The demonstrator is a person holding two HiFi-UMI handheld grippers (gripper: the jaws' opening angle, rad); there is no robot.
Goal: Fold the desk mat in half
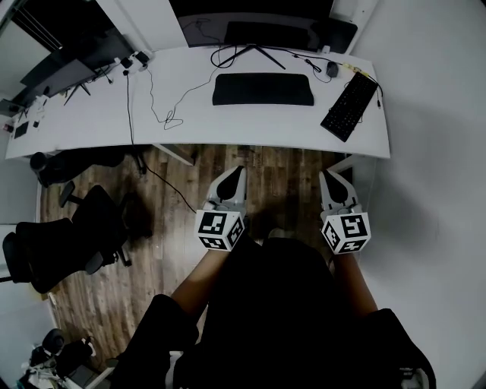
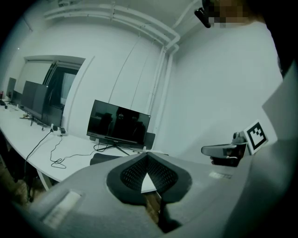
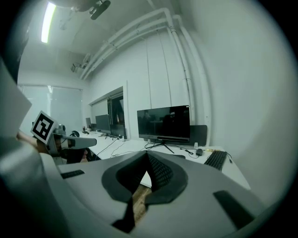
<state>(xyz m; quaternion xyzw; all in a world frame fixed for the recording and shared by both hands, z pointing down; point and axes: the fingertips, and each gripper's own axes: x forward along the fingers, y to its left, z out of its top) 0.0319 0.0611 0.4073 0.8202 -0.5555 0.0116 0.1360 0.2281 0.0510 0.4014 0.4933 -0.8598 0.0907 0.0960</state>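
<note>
The black desk mat [image 1: 262, 89] lies flat and unfolded on the white desk [image 1: 91, 121], in front of the monitor stand. Both grippers hang well short of the desk, over the wooden floor, and point towards it. My left gripper [image 1: 236, 174] is shut with nothing in it, as its own view shows: the pads meet at the tip [image 2: 146, 156]. My right gripper [image 1: 328, 177] is also shut and empty [image 3: 148, 157]. The left gripper view shows one end of the mat [image 2: 103, 159] past the jaws.
A black keyboard [image 1: 349, 106] lies slanted at the desk's right end, with a mouse [image 1: 332, 69] behind it. A monitor [image 1: 254, 15] stands at the back. Cables [image 1: 163, 114] trail left of the mat. Office chairs [image 1: 68, 235] stand on the floor at the left.
</note>
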